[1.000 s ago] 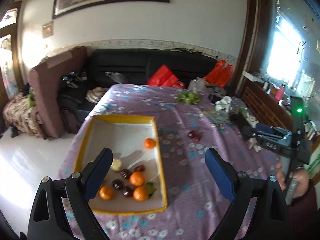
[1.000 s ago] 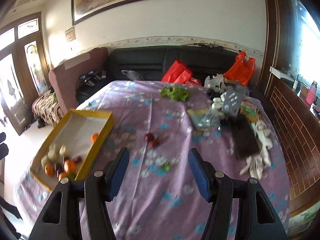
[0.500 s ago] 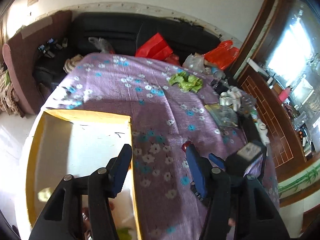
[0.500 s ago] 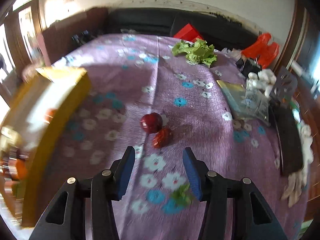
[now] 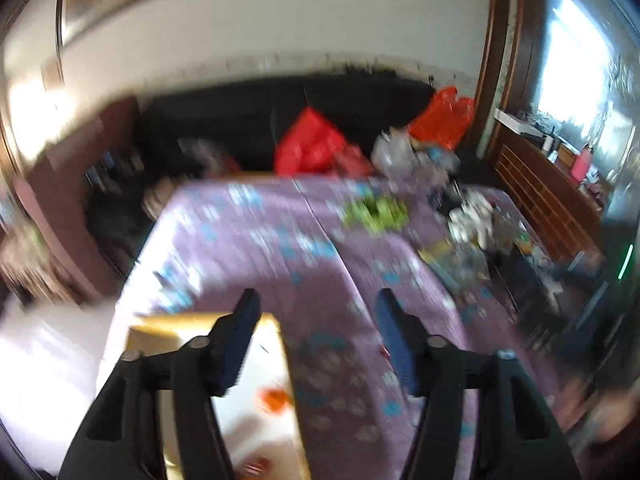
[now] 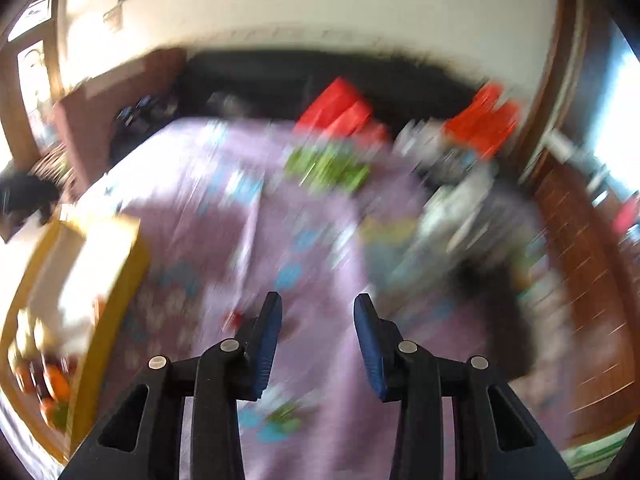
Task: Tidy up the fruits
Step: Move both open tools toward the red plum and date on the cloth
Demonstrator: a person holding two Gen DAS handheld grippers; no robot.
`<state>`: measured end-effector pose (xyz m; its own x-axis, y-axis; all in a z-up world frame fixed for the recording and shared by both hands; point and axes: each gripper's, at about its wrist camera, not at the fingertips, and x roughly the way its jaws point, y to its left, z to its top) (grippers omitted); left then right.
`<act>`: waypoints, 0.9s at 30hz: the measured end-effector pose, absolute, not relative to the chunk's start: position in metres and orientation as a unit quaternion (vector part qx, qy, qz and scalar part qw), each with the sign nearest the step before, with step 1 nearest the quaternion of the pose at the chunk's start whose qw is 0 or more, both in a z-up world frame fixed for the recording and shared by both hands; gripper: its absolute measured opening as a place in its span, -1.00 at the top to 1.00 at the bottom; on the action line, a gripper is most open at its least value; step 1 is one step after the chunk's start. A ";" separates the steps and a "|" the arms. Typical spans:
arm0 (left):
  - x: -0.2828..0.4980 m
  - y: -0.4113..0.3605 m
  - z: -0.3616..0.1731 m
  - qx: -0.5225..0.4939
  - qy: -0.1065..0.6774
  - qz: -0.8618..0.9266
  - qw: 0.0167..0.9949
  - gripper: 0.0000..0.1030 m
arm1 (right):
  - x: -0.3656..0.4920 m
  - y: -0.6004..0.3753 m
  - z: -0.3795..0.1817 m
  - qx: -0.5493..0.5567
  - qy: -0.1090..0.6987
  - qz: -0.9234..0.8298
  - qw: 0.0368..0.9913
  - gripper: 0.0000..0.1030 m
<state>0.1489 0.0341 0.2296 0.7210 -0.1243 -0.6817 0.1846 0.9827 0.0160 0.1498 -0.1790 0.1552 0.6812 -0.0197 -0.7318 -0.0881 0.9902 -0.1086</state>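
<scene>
Closing right hand-held gripper (image 6: 316,340) (nothing between jaws), red fruit (image 6: 239,317) just left.

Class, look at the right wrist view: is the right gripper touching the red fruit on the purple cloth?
Apart. In the right wrist view the closing right gripper holds nothing; the blurred red fruit lies beyond its left finger.

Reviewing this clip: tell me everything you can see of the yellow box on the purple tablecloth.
The yellow-rimmed shallow rectangular box, seemingly cardboard, has a pale white inside and lies open and flat at the left edge of the purple flowered tablecloth. Several small orange fruits and darker ones sit in its near end; another orange fruit lies further up. Blur hides finer detail. In the left wrist view the left gripper, jaws opening and empty, stands over its corner; contact cannot be told.
</scene>
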 end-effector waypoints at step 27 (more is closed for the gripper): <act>0.227 -0.026 0.059 -0.016 0.524 -0.156 0.837 -0.15 | 0.168 -0.158 0.024 0.018 0.462 0.109 0.880 0.33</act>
